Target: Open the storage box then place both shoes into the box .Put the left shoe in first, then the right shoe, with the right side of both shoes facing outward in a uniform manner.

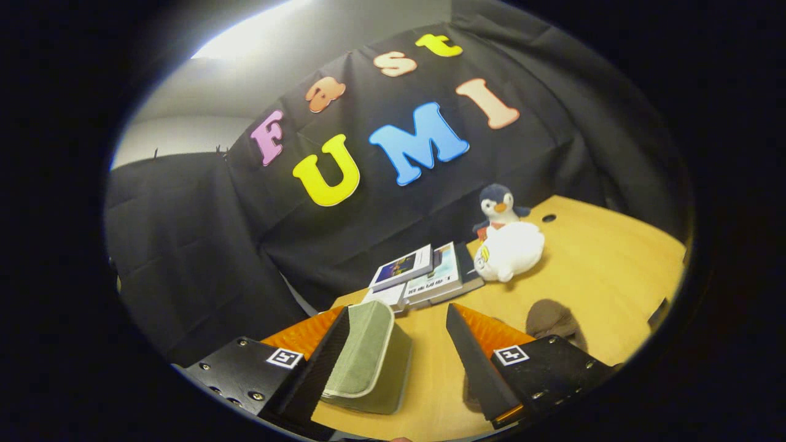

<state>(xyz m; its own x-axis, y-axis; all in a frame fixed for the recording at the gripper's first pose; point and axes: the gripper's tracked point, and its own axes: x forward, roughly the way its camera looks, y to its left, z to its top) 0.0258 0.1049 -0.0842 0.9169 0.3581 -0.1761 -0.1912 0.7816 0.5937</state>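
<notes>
Shoe [368, 359] against the left finger of the spread claw [399, 362], bare table [602, 276] ahead toward its far edge.

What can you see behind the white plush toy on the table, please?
Behind the white plush toy stands a penguin plush, its head and upper body showing against the black cloth wall; its lower body is hidden. The gripper is open, a green shoe against one finger.

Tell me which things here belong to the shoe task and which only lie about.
For the task: olive-green fabric shoe with pale sole edge, between the open tongs, against one finger.

Lying about: stack of books; white plush toy; dark-blue penguin plush; all on the wooden table.
</notes>
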